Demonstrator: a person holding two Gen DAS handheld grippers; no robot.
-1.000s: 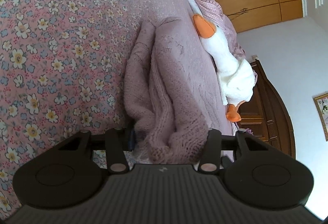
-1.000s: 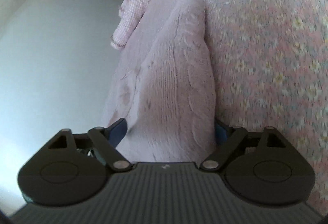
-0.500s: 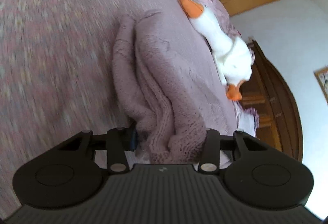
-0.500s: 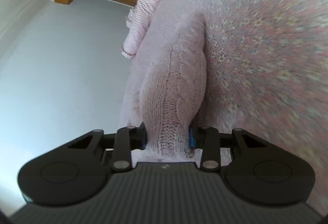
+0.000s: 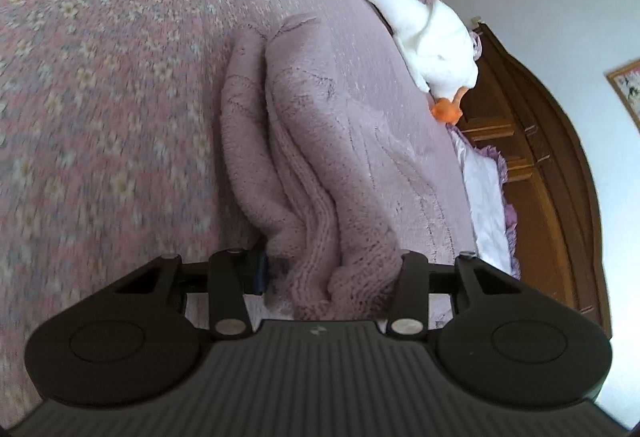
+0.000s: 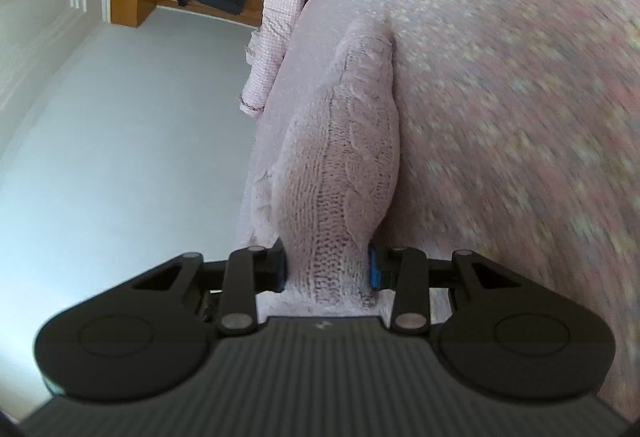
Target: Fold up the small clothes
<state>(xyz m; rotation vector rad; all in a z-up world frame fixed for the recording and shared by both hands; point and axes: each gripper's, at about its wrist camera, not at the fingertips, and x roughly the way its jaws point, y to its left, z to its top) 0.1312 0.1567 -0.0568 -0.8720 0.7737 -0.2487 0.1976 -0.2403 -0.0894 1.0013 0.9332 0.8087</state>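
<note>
Left gripper (image 5: 328, 269): we have it clamped on a bunched end of the mauve knit sweater (image 5: 320, 141); several ribbed layers are pinched between the jaws, so one grasp carries the whole thickness at that end.
Right gripper (image 6: 326, 269): we have it closed on another edge of the same sweater (image 6: 340, 173), the blue pads (image 6: 374, 271) pressing the cable knit from both sides.
Why both hold: we judge that two grips on one garment let us carry a doubled edge evenly, so the layers do not slide apart while we lay a fold.
Sweater relative to the grippers: in each wrist view it runs straight out from the jaws and away along the fingers' line; its far part rests on the bed (image 5: 100, 97), while the part at the jaws looks lifted, though we cannot tell how far.
Place on the bed: the sweater lies along the bed's side edge, on the plain mauve cover, with the floral spread on its other side.
Neighbours: a white plush goose (image 5: 420, 25) lies beyond the sweater near that same edge, apart from it; a checked pink garment (image 6: 276, 25) hangs off the edge farther on.
Blur: the floral spread is smeared in both views.
</note>
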